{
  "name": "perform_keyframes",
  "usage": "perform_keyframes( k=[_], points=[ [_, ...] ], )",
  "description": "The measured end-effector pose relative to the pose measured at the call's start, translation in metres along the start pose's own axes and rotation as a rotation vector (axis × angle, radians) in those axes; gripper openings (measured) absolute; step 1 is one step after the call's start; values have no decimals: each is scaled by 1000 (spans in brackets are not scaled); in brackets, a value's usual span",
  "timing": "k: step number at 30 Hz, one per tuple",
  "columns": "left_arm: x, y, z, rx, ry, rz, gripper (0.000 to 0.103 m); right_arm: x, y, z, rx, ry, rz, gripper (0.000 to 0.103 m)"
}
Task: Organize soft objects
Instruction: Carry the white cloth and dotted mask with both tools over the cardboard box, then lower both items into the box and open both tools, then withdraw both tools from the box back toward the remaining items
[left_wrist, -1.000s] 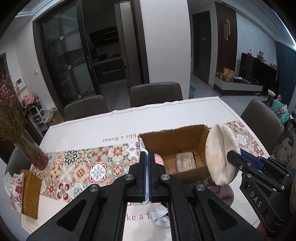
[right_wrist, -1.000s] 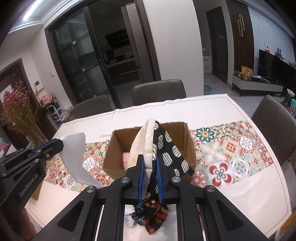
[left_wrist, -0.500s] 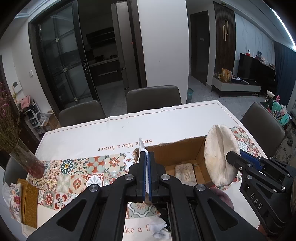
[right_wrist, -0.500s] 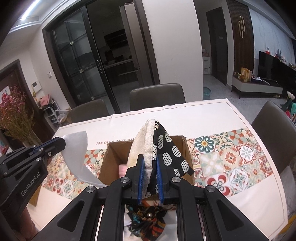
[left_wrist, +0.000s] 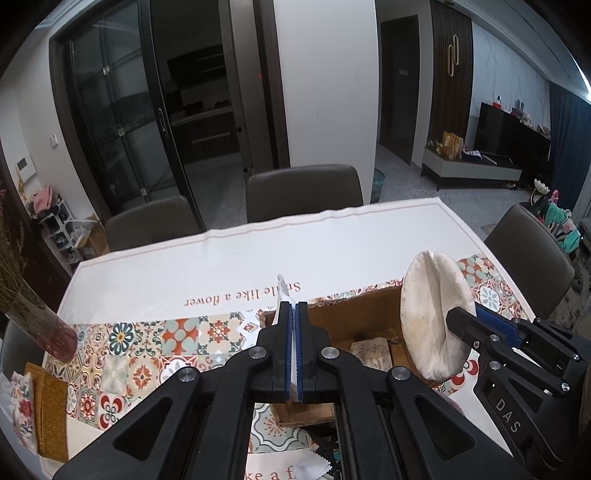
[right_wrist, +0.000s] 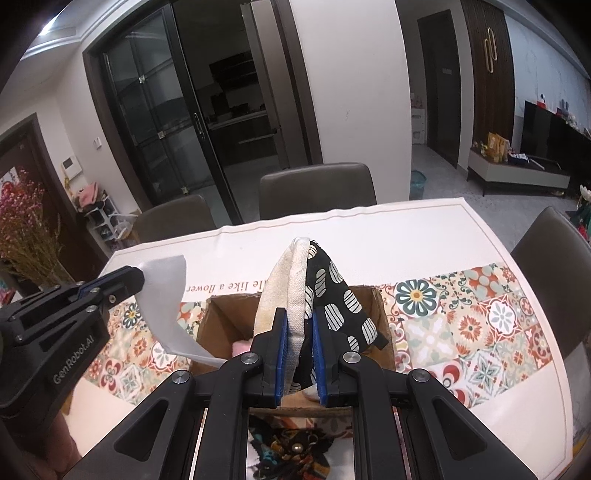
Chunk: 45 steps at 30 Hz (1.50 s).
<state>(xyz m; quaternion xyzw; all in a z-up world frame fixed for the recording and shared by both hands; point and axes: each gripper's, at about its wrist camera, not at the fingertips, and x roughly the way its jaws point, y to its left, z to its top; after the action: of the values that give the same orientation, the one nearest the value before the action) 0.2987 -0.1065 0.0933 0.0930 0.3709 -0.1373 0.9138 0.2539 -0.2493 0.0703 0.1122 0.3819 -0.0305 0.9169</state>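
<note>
Grippers over cardboard box (right_wrist: 376, 314), each clamped on fabric.
Left gripper (left_wrist: 294, 345) pinches thin white cloth (right_wrist: 164, 295); right gripper (right_wrist: 298, 349) grips cream-and-spotted pad (right_wrist: 325, 291), hiding most of the box's contents.

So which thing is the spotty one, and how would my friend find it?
Start at the long table with the flowery tiled runner and find the brown cardboard box in its middle. Right above the box, the right gripper is pinching a folded cloth pad. It is cream on one side and black with white striped ovals on the other, unlike the plain white cloth beside it.
</note>
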Motion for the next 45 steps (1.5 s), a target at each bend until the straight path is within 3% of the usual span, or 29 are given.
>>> perform_keyframes(
  k=[18, 20, 22, 25, 27, 31, 34, 45],
  points=[
    [58, -3, -11, -9, 115, -25, 6, 49, -10, -7, 26, 107, 6, 17],
    [61, -2, -13, -11, 120, -24, 14, 49, -9, -8, 19, 108, -2, 17],
    [62, -3, -14, -10, 119, -10, 37, 49, -9, -8, 15, 111, -11, 18],
    [61, -3, -14, -11, 111, 19, 53, 50, -11, -8, 21, 116, -20, 32],
    [59, -1, -15, -13, 101, 42, 57, 49, -12, -8, 28, 113, -25, 49],
    [57, 1, -18, -19, 101, 71, 72, 44, -13, -7, 28, 93, -48, 66],
    [55, 4, -19, -29, 104, 90, 80, 40, -12, -7, 24, 84, -69, 71],
    [35, 9, -28, -45, 82, 124, 86, 26, -10, -14, 22, 83, -83, 71]
  ],
)
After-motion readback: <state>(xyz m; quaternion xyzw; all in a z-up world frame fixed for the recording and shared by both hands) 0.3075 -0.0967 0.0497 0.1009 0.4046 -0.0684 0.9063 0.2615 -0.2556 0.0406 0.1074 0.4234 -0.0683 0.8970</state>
